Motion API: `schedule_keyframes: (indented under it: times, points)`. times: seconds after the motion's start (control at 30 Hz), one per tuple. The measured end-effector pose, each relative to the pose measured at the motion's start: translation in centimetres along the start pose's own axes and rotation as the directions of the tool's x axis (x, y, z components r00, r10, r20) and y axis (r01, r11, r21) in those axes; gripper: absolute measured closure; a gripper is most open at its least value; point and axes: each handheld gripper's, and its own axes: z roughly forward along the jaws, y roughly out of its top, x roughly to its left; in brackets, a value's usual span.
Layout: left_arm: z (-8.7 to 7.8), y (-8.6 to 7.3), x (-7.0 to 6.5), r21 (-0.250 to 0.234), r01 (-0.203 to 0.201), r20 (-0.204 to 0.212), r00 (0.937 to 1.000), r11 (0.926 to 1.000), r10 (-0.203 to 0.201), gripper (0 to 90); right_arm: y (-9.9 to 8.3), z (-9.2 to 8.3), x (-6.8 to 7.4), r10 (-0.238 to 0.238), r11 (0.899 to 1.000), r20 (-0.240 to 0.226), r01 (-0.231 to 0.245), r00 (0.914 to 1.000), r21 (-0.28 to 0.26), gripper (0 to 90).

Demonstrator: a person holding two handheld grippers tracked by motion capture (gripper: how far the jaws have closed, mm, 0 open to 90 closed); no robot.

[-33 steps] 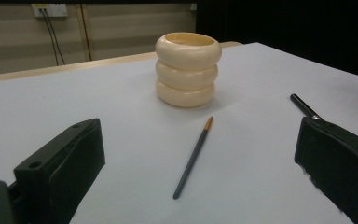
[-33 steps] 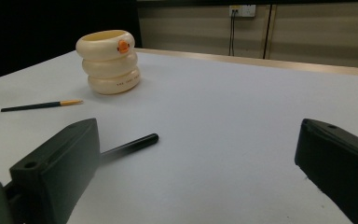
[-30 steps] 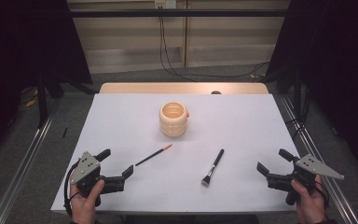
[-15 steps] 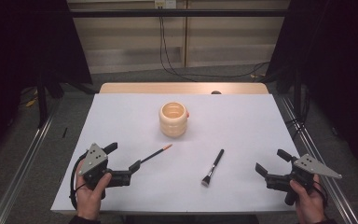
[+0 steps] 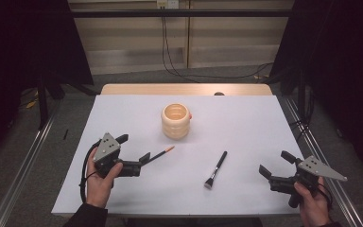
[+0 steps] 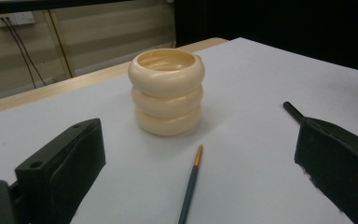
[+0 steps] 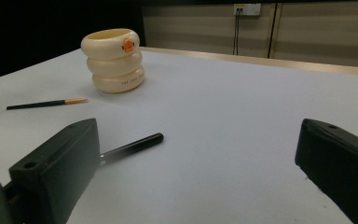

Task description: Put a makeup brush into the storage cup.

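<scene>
Left tool (image 5: 133, 153) advanced, straddling pencil (image 5: 160, 153)

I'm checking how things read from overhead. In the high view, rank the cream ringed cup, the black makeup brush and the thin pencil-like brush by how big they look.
1. Cream ringed cup, clearly the bulkiest.
2. Black makeup brush.
3. Thin pencil-like brush, the slimmest; its near end is hidden by the left tongs, so its length against the makeup brush is unsure.

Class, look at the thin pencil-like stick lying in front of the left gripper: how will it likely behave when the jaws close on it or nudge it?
The stick is slim and straight, so it is probably stiff and light. It looks round, so a sideways nudge may roll it across the smooth white table. Lying flat, it offers the open left gripper little height to pinch, so it could slip.
</scene>
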Motion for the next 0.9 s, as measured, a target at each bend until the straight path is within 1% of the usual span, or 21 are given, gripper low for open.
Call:
schedule_keyframes:
  times: [0.03,0.1,0.13,0.17,0.27,0.37,0.4,0.43,0.47,0.53,0.57,0.6,0.67,0.7,0.73,0.83,0.9]
  points:
    - [0.1,0.1,-0.1,0.004,0.0,-0.004,1.0,1.0,0.001,1.8,0.0,0.0,0.0,-0.003,1.0,-0.003,0.003,1.0,-0.001,0.0]
    - [0.4,0.3,-0.1,0.007,-0.002,0.005,1.0,1.0,0.002,1.8,0.1,0.0,0.1,0.003,1.0,0.0,-0.003,1.0,-0.007,0.0]
    - [0.6,0.5,-0.2,0.017,-0.015,0.007,0.9999,0.9997,0.015,1.9,0.1,0.0,0.2,-0.001,1.0,-0.006,0.001,1.0,-0.001,0.0]
    - [0.8,0.7,-0.2,0.015,-0.022,0.012,0.9997,0.9996,0.022,2.0,0.1,0.1,0.2,0.001,1.0,-0.005,-0.001,1.0,-0.001,0.0]
    - [1.5,1.3,0.0,0.019,-0.033,0.024,0.9992,0.9993,0.033,1.9,0.1,0.1,0.2,0.003,1.0,-0.004,-0.003,1.0,-0.002,0.0]
    - [2.4,1.6,0.3,0.047,-0.037,0.007,0.9993,0.9982,0.037,1.9,0.1,0.1,0.2,0.001,1.0,-0.006,-0.001,1.0,-0.002,0.0]
    - [2.8,1.7,0.4,0.05,-0.034,0.021,0.9992,0.9982,0.033,1.9,0.1,0.1,0.2,0.001,1.0,-0.006,-0.001,1.0,-0.002,0.0]
    - [3.1,1.8,0.4,0.056,-0.038,0.026,0.999,0.9977,0.037,2.0,0.1,0.1,0.2,0.001,1.0,-0.006,-0.001,1.0,-0.002,0.0]
    - [3.3,1.9,0.4,0.064,-0.046,0.02,0.9988,0.9969,0.045,1.9,0.1,0.0,0.2,0.0,1.0,-0.007,0.0,1.0,-0.001,0.0]
    - [3.6,2.1,0.4,0.074,-0.048,0.026,0.9986,0.9961,0.047,1.9,0.1,0.0,0.1,-0.001,1.0,-0.007,0.001,1.0,-0.002,0.0]
    - [3.7,2.2,0.5,0.085,-0.055,0.04,0.9978,0.9949,0.052,1.9,0.0,0.1,0.1,-0.002,1.0,-0.006,0.002,1.0,-0.006,0.0]
    - [3.8,2.3,0.5,0.097,-0.051,0.05,0.9977,0.994,0.046,2.0,0.0,0.1,0.1,-0.002,1.0,-0.008,0.002,1.0,-0.005,0.0]
    - [4.1,2.5,0.5,0.115,-0.069,0.06,0.9963,0.991,0.062,2.0,0.0,0.1,0.1,-0.007,1.0,-0.009,0.007,0.9999,-0.009,0.0]
    - [4.2,2.5,0.6,0.119,-0.073,0.075,0.9951,0.9902,0.064,2.0,0.1,0.0,0.2,0.0,1.0,-0.011,0.0,0.9999,-0.004,0.0]
    - [4.3,2.6,0.6,0.126,-0.077,0.085,0.9942,0.989,0.067,2.0,0.1,0.0,0.2,-0.005,1.0,-0.011,0.005,0.9999,-0.005,0.0]
    - [4.7,3.1,0.6,0.155,-0.089,0.088,0.9933,0.984,0.076,2.1,0.1,0.1,0.2,-0.01,1.0,-0.012,0.01,0.9999,-0.003,0.0]
    - [5.0,3.3,0.6,0.171,-0.094,0.103,0.9917,0.9808,0.078,1.9,0.0,0.1,0.2,-0.013,1.0,-0.012,0.013,0.9998,-0.002,0.0]
